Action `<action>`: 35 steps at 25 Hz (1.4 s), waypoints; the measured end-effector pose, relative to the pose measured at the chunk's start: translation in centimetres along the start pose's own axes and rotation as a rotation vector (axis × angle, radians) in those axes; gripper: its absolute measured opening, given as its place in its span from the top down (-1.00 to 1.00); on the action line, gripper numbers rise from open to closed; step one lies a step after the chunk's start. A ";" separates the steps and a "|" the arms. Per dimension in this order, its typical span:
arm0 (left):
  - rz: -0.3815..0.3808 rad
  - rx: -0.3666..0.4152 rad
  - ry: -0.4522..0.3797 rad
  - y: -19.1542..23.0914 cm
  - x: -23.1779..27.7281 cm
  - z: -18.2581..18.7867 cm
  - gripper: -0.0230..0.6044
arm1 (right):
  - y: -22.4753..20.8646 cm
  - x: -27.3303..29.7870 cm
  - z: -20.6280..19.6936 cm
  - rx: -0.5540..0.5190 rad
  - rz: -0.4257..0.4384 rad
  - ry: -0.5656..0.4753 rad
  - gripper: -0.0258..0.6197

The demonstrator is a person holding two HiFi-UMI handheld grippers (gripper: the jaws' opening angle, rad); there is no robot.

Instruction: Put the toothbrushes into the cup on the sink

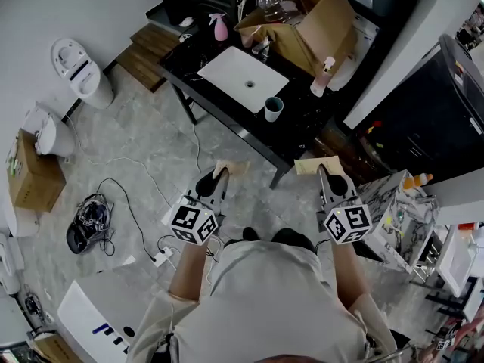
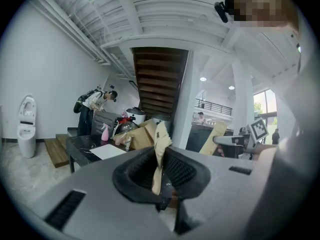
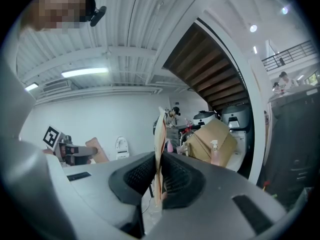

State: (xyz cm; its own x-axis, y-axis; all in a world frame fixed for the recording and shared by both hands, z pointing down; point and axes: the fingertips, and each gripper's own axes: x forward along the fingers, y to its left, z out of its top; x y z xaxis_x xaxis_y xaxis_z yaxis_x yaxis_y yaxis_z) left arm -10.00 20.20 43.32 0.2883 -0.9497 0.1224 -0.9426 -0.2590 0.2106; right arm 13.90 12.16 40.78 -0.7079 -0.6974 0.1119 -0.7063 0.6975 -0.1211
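I hold two grippers, one in each hand, and each carries one flat tan packet, so two packets in all. The left gripper (image 1: 219, 178) has its fingers (image 2: 186, 172) drawn in narrow on the left packet (image 2: 161, 143), which stands upright between the pads. The right gripper (image 1: 327, 177) clamps the right packet (image 3: 160, 136) the same way, edge-on and upright. Both arms reach out from my chest side by side, roughly level, marker cubes on top, pointing toward the black counter (image 1: 302, 127) and well short of its near edge. On the counter I count one white sink (image 1: 242, 78), one cup (image 1: 274, 109) at the near edge just beside the sink's right corner, two spray bottles (image 1: 220, 27) and one box (image 1: 314, 25) along the far edge.
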 end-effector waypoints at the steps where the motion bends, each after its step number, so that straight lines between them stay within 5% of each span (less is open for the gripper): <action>1: 0.000 0.000 0.001 0.2 -0.2 -0.1 0.78 | 0.2 0.1 0.0 0.000 -0.001 -0.003 0.76; 16: 0.013 -0.001 0.020 1.7 1.5 -0.6 0.78 | -0.9 3.0 0.3 -0.023 0.001 -0.019 0.76; 35: 0.082 -0.047 0.068 8.0 14.7 0.3 0.78 | -9.8 16.4 0.4 -0.006 0.071 0.039 0.76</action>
State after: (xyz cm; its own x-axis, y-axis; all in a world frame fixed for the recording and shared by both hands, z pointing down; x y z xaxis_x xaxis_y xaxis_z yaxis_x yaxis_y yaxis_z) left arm -13.38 4.09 46.55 0.2232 -0.9528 0.2060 -0.9550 -0.1713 0.2422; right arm 9.22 -6.22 43.44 -0.7558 -0.6392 0.1420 -0.6542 0.7460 -0.1242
